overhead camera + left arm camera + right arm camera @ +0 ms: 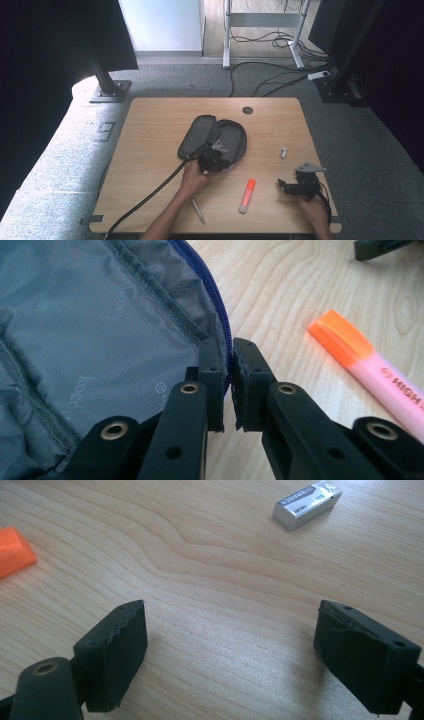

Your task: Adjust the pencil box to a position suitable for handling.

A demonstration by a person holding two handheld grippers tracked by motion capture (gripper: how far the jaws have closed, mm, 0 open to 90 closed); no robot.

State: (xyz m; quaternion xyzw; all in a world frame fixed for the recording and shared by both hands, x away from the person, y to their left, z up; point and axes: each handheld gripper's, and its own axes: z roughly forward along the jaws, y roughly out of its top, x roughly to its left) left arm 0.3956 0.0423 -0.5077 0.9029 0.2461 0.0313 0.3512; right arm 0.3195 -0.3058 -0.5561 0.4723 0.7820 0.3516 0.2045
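A grey fabric pencil case (pixel 200 132) lies unzipped in the middle of the wooden table (pixel 150 150). My left gripper (pixel 225 166) is at its near right rim. In the left gripper view the jaws (pixel 231 352) are shut on the blue zipper edge of the case (pixel 100 315), whose grey lining is exposed. A pink highlighter with an orange cap (pixel 247 196) (pixel 370 370) lies on the wood just right of that. My right gripper (pixel 282 186) rests low at the front right, open (pixel 231 617), with bare wood between its pads.
A small silver eraser (pixel 284 153) (pixel 306 498) lies beyond the right gripper. The highlighter's orange cap (pixel 12 550) is at that view's left edge. A pen (pixel 198 210) lies near the front edge by the left forearm. A cable hole (pixel 247 110) is at the table's back.
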